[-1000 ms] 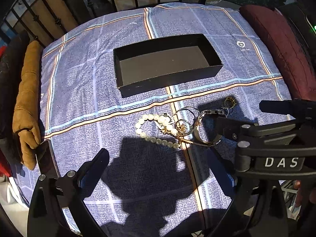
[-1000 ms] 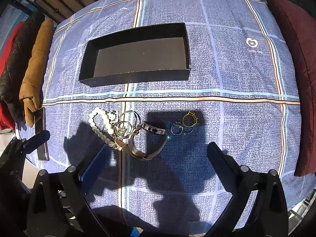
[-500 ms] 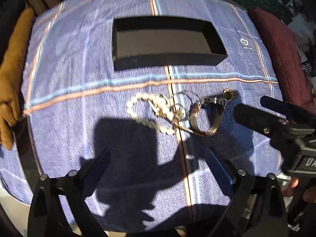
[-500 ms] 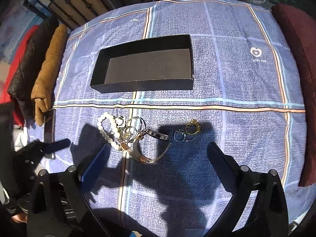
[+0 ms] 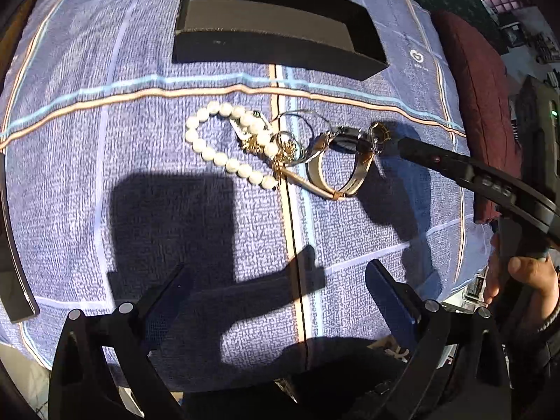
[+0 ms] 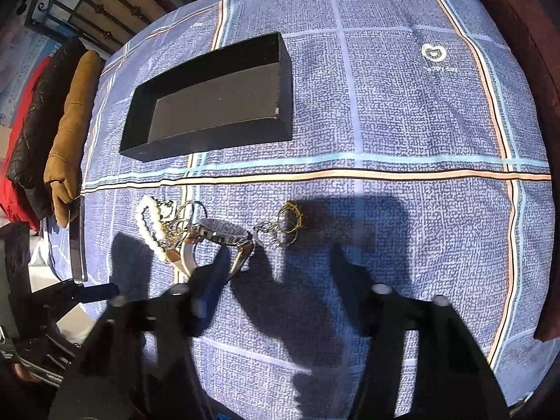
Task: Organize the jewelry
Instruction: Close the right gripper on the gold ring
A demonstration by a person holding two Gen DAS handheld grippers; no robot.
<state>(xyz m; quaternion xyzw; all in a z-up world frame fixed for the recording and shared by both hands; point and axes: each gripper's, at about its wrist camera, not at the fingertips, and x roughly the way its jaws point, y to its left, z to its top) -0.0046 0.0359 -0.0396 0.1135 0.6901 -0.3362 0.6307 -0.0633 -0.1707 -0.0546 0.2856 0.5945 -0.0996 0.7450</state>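
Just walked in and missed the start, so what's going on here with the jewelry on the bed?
A person holds a gripper in each hand over a blue plaid bedspread. The right gripper is open, low beside the wristwatch and near the rings. The left gripper is open and holds nothing. The pearl bracelet lies tangled with the watch. The black box is empty.
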